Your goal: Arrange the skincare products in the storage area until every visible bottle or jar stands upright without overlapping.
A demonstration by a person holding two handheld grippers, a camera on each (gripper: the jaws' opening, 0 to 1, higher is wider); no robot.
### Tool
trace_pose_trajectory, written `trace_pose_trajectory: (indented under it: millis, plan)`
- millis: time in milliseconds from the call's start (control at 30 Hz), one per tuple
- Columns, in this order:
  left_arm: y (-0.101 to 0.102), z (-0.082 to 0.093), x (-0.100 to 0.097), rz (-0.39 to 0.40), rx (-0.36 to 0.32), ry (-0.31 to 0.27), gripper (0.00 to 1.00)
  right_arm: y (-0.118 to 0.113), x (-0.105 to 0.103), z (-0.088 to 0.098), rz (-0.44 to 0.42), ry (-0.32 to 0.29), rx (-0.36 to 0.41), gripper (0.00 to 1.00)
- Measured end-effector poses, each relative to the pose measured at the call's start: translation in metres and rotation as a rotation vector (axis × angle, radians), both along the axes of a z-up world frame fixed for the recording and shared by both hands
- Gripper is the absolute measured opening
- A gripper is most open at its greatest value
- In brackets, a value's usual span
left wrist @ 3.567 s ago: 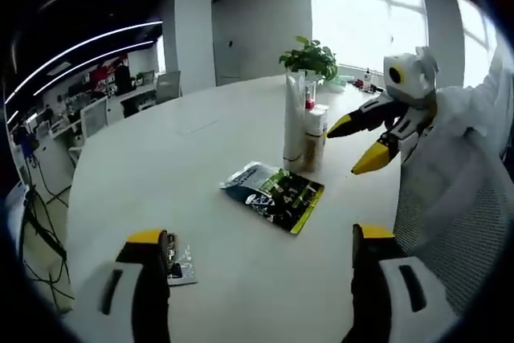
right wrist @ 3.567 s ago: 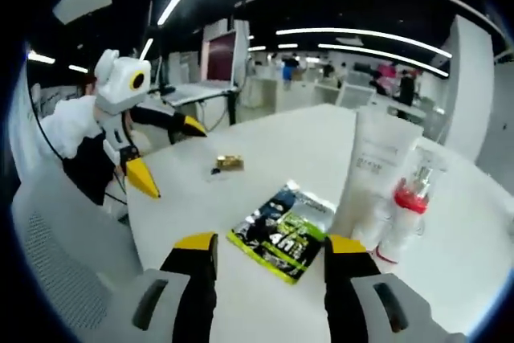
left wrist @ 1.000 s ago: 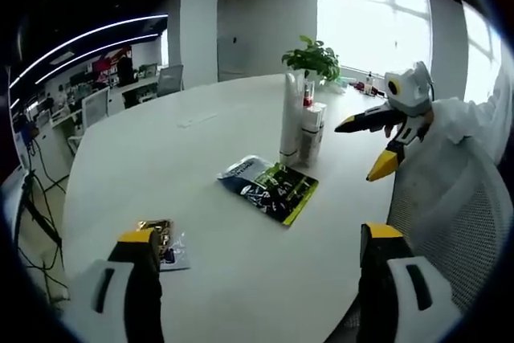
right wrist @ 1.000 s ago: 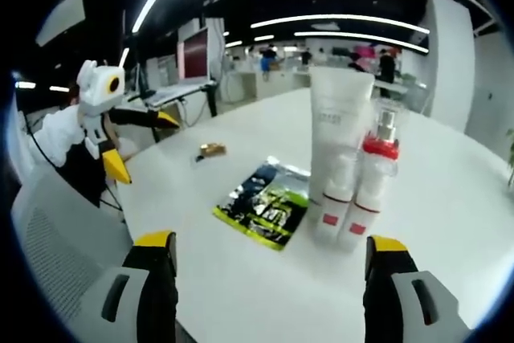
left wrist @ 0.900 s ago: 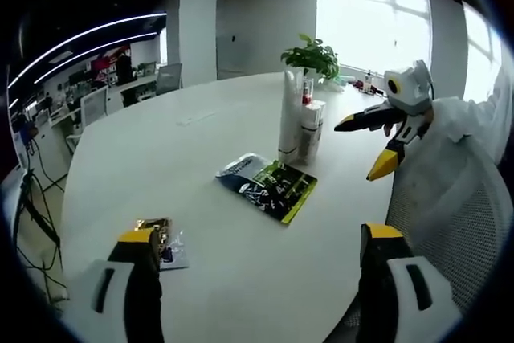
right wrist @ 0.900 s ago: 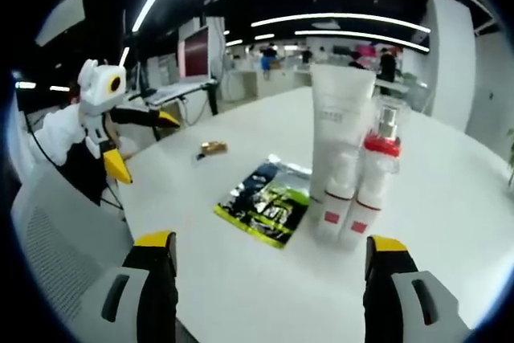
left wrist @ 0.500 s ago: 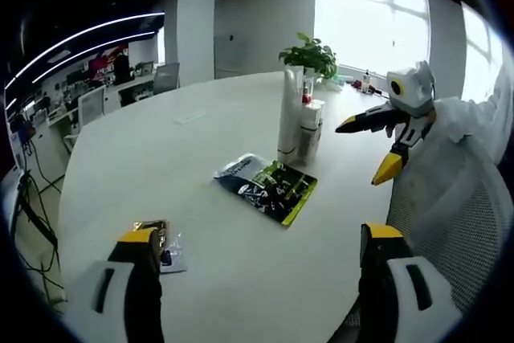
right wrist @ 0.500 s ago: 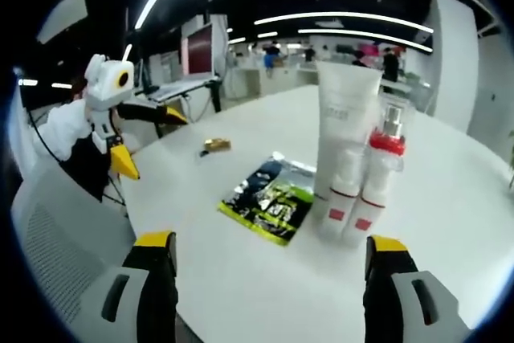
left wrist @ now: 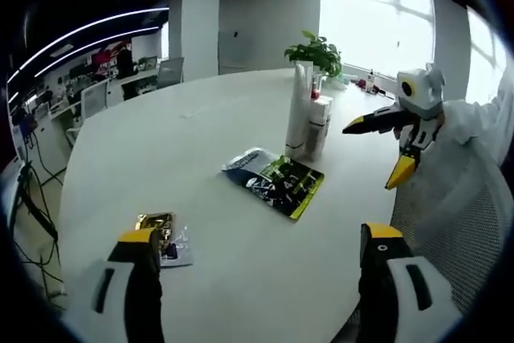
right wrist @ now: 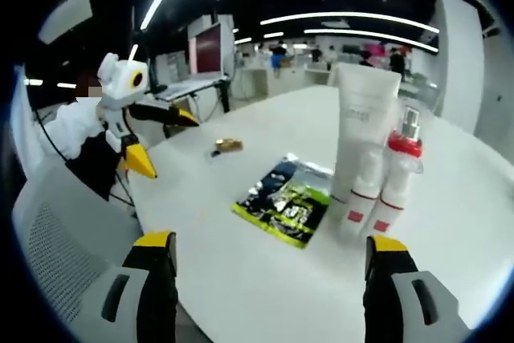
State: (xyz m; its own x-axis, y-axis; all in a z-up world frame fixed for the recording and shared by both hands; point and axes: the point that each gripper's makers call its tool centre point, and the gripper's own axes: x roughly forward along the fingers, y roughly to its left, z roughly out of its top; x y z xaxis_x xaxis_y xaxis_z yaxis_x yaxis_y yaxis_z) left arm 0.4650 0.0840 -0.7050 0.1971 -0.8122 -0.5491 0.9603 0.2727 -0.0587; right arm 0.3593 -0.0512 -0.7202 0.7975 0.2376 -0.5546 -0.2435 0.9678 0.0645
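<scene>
A tall white tube (left wrist: 298,110) stands upright on the white round table (left wrist: 161,158), tight against a red-capped spray bottle (left wrist: 313,95) and a short white bottle (left wrist: 320,124). In the right gripper view the tube (right wrist: 365,130), the spray bottle (right wrist: 399,178) and the short white bottle (right wrist: 357,198) stand close together, right of centre. A green-and-black sachet (left wrist: 277,184) (right wrist: 289,198) lies flat beside them. My left gripper (left wrist: 261,233) (right wrist: 167,142) is open and holds nothing. My right gripper (right wrist: 271,240) (left wrist: 376,150) is open too, hovering right of the bottles.
A small gold packet (left wrist: 165,234) (right wrist: 229,144) lies near the left jaw. A potted plant (left wrist: 317,50) stands behind the bottles. A mesh chair (left wrist: 450,230) (right wrist: 56,279) sits at the table's edge, and a person's white sleeve (left wrist: 474,126) is behind the right gripper.
Both views have shifted a little with the hands. The bottles, sachet and packet lie as before, and both grippers have stayed open.
</scene>
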Motion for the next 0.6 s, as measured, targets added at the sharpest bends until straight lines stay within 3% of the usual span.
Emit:
trace_pose_trajectory:
  millis: [333,600]
  plan:
    - [0.007,-0.008,0.004,0.025,0.014,0.009,0.98,0.008,0.001,0.003,0.034,-0.009,0.000,1.00]
    - [0.009,-0.011,0.018,0.050,0.033,-0.006,0.97,0.015,0.001,0.003,0.051,-0.010,0.004,1.00]
